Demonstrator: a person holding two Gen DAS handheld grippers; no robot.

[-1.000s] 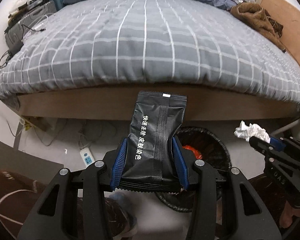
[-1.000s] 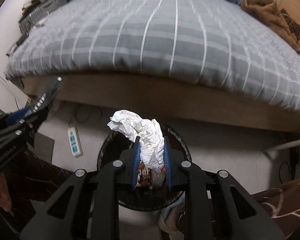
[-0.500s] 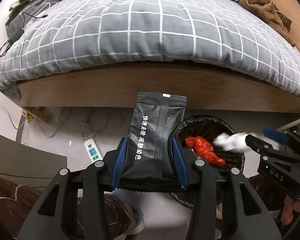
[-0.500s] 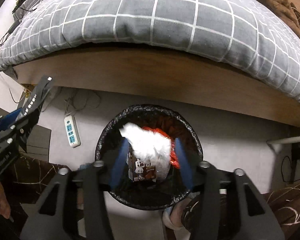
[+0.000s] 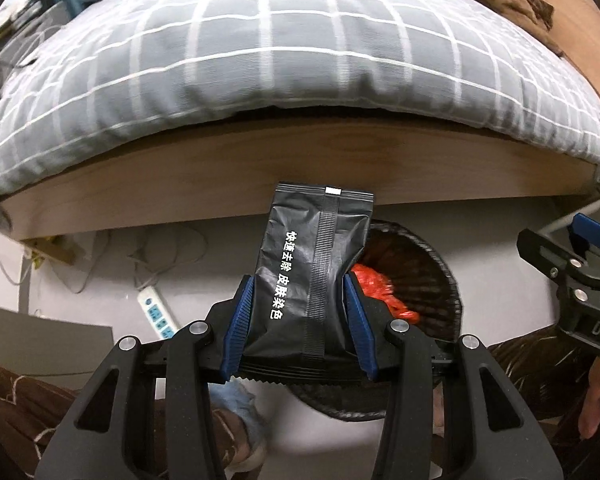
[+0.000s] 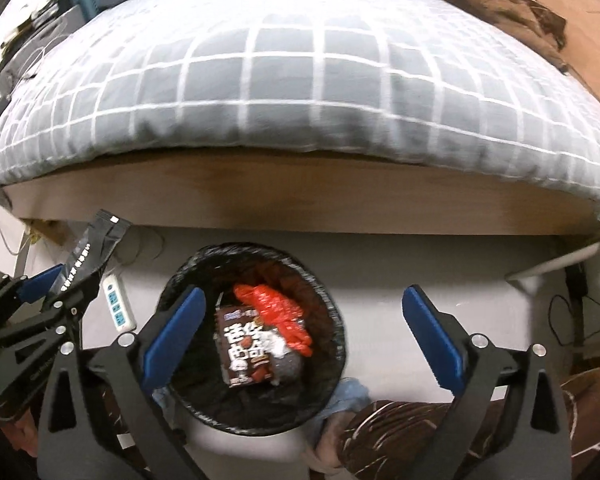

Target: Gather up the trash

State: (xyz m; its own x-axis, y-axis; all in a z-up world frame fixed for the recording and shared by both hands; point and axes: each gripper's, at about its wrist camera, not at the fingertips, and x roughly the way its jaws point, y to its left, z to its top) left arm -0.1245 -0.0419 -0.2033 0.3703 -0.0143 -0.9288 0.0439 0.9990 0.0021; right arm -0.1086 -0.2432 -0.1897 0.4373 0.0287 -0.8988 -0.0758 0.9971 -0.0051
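Left wrist view: the left tool (image 5: 298, 320) pinches a black packet (image 5: 308, 276) upright between its blue pads, just left of the trash bin (image 5: 440, 276) below the bed (image 5: 284, 80).

Right wrist view: the right tool (image 6: 300, 332) is opening wide above the bin, nothing between its jaws; a white tissue (image 6: 274, 346) lies inside.

The step in hand is binning; next, the packet likely needs carrying over the rim and releasing.

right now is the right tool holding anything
No, the right tool is opening wide over the bin with nothing between its blue pads.
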